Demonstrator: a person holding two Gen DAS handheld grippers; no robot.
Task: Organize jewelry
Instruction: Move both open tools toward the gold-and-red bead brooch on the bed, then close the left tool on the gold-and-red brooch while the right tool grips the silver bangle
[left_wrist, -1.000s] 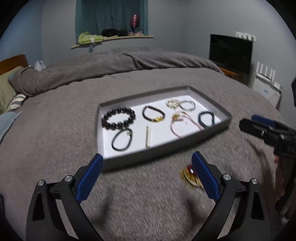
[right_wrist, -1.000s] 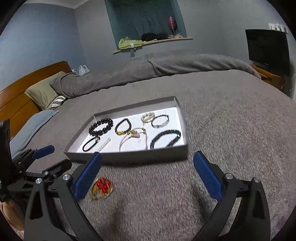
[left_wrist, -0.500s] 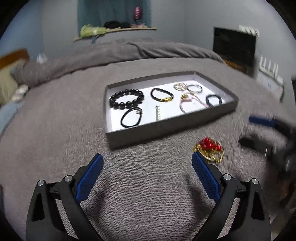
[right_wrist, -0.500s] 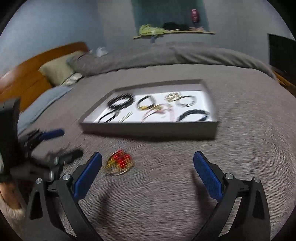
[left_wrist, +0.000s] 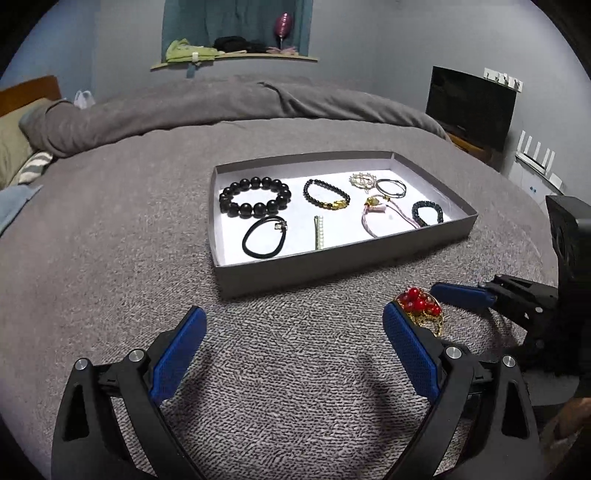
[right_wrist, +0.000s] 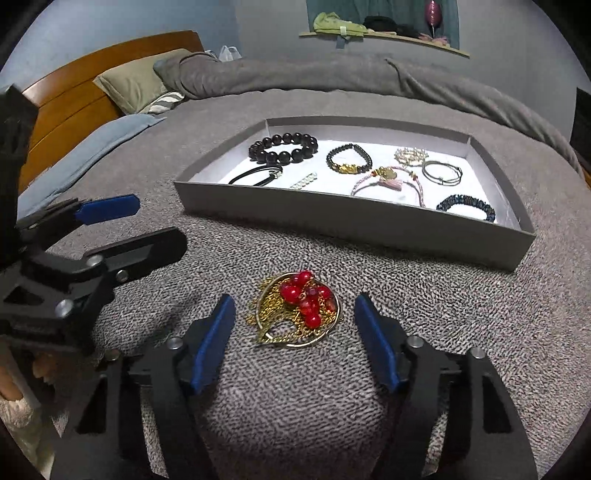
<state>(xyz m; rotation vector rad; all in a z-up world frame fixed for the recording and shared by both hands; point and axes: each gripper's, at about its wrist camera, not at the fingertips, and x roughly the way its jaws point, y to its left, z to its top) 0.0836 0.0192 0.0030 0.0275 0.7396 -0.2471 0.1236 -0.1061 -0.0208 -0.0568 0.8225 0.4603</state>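
Jewelry left outside the tray (right_wrist: 354, 225) was a gold chain piece with red beads (right_wrist: 297, 310), lying on the grey bedspread (right_wrist: 424, 332) just near the tray's front wall. The right hand-held gripper (right_wrist: 295, 336) was held with fingers spread, one on each side of the piece, nothing pinched. The left hand-held gripper (left_wrist: 291, 350) was likewise spread and empty, to the left of the piece. For a clean pick, the fingers were best lowered into the soft fabric and closed across the ring and bead cluster, so that loose chain would not trail or snag. A bare patch of tray floor was judged a suitable spot. A wooden headboard (right_wrist: 74, 96), pillows and a far wall shelf (left_wrist: 236, 59) were seen around the bed
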